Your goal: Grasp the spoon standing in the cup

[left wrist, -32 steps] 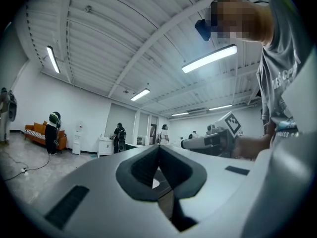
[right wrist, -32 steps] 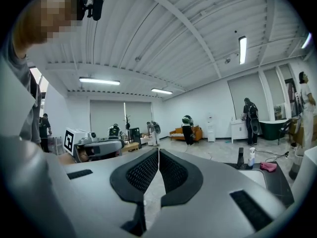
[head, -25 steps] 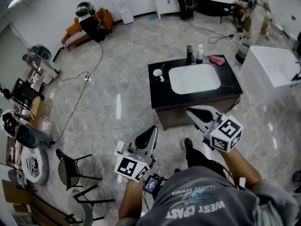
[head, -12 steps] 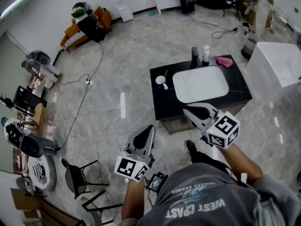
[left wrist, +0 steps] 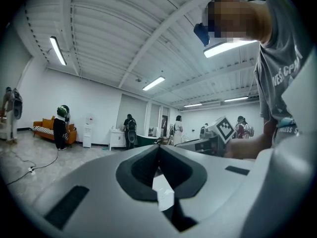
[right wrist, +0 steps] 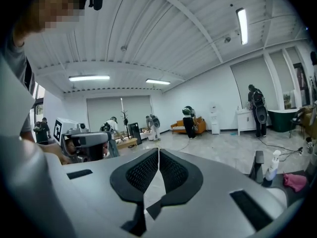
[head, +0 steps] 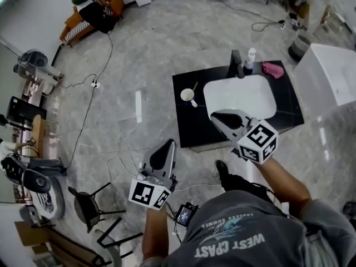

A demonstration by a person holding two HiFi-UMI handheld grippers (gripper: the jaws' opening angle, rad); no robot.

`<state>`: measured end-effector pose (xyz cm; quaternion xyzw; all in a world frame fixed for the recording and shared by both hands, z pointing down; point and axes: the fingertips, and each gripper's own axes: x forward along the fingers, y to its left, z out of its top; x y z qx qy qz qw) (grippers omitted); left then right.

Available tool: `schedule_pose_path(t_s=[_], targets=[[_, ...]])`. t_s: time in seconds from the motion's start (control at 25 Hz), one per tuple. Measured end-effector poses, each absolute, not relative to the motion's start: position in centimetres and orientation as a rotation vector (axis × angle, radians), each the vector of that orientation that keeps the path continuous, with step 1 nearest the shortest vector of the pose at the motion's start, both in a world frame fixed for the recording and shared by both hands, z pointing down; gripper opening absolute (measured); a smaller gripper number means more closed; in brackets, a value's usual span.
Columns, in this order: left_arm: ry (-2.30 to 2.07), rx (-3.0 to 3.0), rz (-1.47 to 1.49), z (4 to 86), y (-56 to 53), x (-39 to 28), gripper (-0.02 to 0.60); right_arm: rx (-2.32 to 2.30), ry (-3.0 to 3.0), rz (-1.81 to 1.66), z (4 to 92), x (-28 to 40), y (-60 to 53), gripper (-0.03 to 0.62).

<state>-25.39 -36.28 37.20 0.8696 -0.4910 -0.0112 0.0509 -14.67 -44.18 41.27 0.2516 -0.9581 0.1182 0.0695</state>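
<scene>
Spoon [head: 194, 87] leans in the white cup [head: 188, 95] at the left end of the black worktop [head: 189, 125], just above frame centre. The left hand-held gripper [head: 168, 144] and right hand-held gripper [head: 214, 115] are both pressed together, empty, well apart from the cup.

White cup [head: 187, 95], black counter [head: 188, 125], pink cloth [head: 273, 69].

Grey T-shirt [head: 233, 232] with pale lettering; grey, black-padded left hand-held gripper [head: 169, 142] and right hand-held gripper [head: 213, 115], each bearing a black-and-white marker cube [head: 149, 194].
</scene>
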Motion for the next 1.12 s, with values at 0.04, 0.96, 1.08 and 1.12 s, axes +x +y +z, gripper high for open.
schedule_pose_path(t_s=[0.04,0.96,1.08,1.12], targets=[[-1.497,2.636,-0.032,37.6,-37.1,-25.6,0.002,0.755,-2.871,0.362,42.0,-14.9,-45.3,0.032],[-1.507,2.444,0.042,47.1,-49.4,-28.8,0.002,0.758,-2.627,0.58,61.2,-20.2,-63.5,0.044],[-1.512,2.42,0.048,48.2,-49.6,-28.9,0.002,0.78,-2.588,0.624,63.8,-20.3,-64.8,0.098],[-1.513,2.413,0.051,48.6,-49.7,-28.9,0.002,0.785,-2.579,0.637,64.5,-20.3,-65.1,0.103]])
